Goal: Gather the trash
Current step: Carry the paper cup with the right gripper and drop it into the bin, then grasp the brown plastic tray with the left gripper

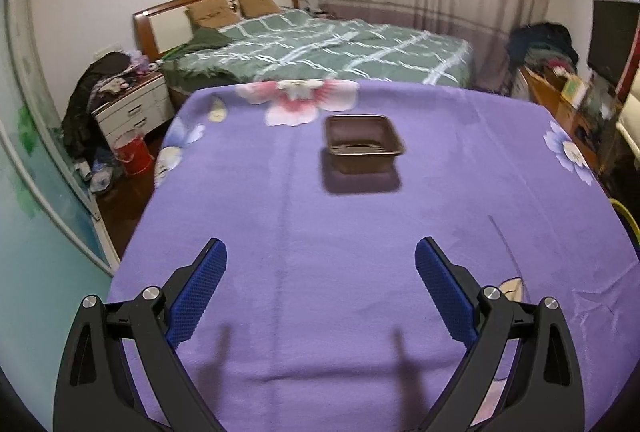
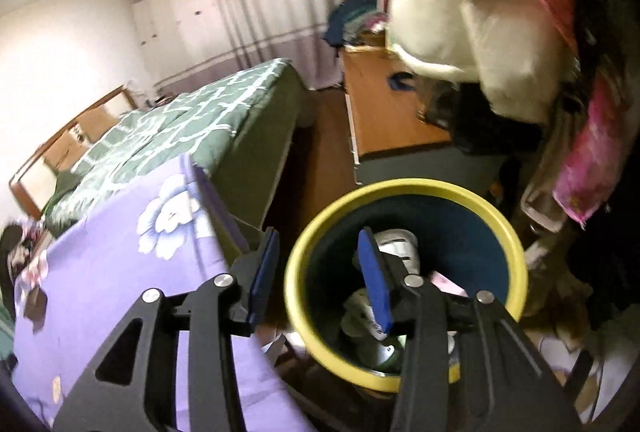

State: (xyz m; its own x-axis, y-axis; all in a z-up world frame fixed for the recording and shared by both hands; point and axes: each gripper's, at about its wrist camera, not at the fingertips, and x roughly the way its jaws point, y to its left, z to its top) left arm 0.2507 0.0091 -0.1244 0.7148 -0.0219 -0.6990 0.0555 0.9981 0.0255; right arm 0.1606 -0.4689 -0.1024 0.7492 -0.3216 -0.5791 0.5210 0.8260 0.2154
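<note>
Here my left gripper hovers over the purple flowered cloth with its blue pads spread wide, holding nothing. The dark brown square plastic tray sits ahead of it, well apart, toward the cloth's far edge. My right gripper is parted and empty above the yellow-rimmed round bin, where pale crumpled trash lies inside.
</note>
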